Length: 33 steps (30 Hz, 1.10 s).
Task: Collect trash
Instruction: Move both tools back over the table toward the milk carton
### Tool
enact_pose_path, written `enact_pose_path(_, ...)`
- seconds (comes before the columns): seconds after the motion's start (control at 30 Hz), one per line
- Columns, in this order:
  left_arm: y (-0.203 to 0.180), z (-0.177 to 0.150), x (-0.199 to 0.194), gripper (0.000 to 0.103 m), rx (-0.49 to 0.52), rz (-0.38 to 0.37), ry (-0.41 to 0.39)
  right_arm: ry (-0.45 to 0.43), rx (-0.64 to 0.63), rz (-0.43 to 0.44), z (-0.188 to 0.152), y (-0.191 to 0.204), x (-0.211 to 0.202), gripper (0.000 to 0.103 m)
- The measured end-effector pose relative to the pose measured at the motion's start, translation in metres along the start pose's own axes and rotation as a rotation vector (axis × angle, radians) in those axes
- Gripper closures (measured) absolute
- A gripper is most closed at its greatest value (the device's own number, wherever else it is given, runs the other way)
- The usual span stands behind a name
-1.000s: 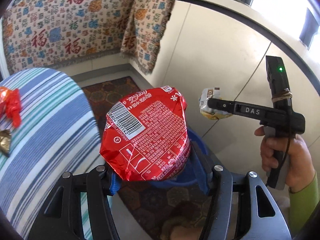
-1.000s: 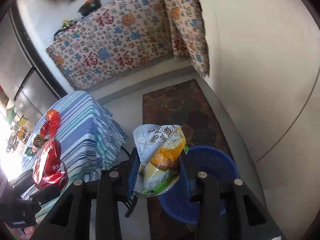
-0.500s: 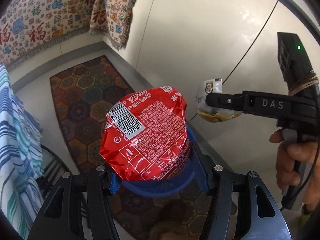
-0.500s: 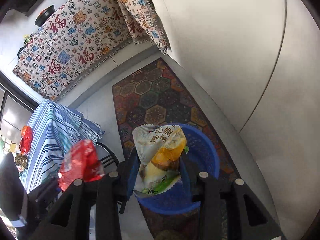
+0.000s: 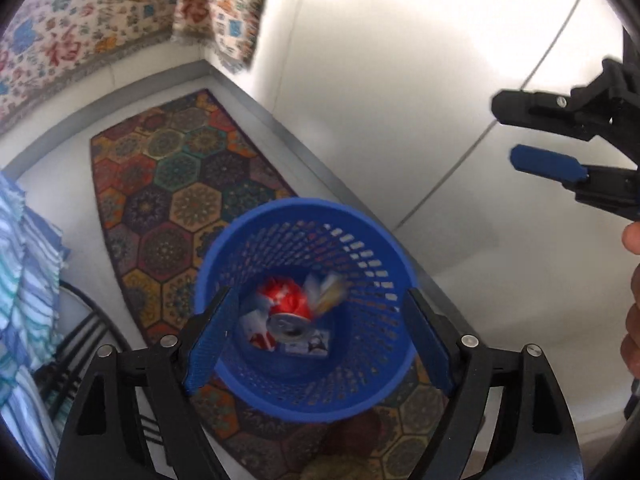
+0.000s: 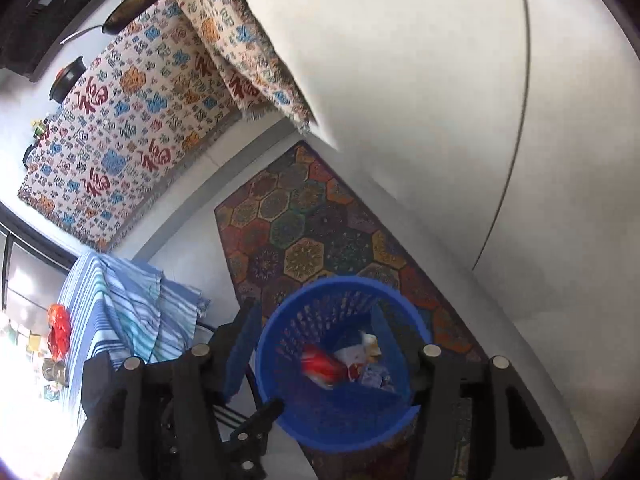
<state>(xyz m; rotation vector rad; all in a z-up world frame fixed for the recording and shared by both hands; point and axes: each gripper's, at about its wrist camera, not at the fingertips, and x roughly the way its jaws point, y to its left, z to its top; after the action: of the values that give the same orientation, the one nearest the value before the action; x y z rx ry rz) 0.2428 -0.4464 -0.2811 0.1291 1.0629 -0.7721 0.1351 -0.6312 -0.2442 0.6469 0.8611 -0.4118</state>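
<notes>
Item: blue perforated plastic waste basket (image 5: 304, 312), standing on the patterned hexagon rug (image 5: 176, 184) by the white wall. Inside: red crushed drink can (image 5: 286, 304), blurred yellow-and-white snack wrapper (image 5: 326, 288), small scraps. My left gripper (image 5: 320, 344) and right gripper (image 6: 320, 344) hang over the rim, jaws just spread, nothing between them. Risk, as I judge it: a low fingertip clips the light basket and tips it. More red wrappers (image 6: 59, 330) remain on the striped tablecloth (image 6: 116, 312).
</notes>
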Motion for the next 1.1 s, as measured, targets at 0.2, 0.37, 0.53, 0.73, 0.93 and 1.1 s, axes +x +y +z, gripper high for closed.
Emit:
enact_pose_path(0.2, -0.004, -0.010, -0.072, 0.012, 0.029, 0.131, -0.117, -0.071, -0.056, -0.021, 0.004, 0.016, -0.017, 0.043)
enact_pose_path(0.37, 0.002, -0.022, -0.137, 0.008, 0.025, 0.261, -0.184, -0.102, -0.144, -0.034, 0.000, 0.047, -0.026, 0.040)
enact_pose_path(0.53, 0.023, -0.041, -0.195, 0.006, 0.002, 0.399, -0.237, -0.134, -0.235, -0.009, -0.015, 0.093, -0.037, 0.037)
enact_pose_path(0.73, 0.067, -0.068, -0.251, 0.005, -0.086, 0.504, -0.265, -0.149, -0.406, 0.070, -0.050, 0.185, -0.038, 0.029)
enact_pose_path(0.93, 0.116, -0.096, -0.292, 0.004, -0.185, 0.601, -0.282, -0.125, -0.627, 0.167, -0.106, 0.278, -0.032, 0.029)
enact_pose_path(1.1, 0.155, -0.123, -0.317, 0.004, -0.266, 0.658, -0.301, -0.086, -0.772, 0.224, -0.157, 0.336, -0.025, 0.029)
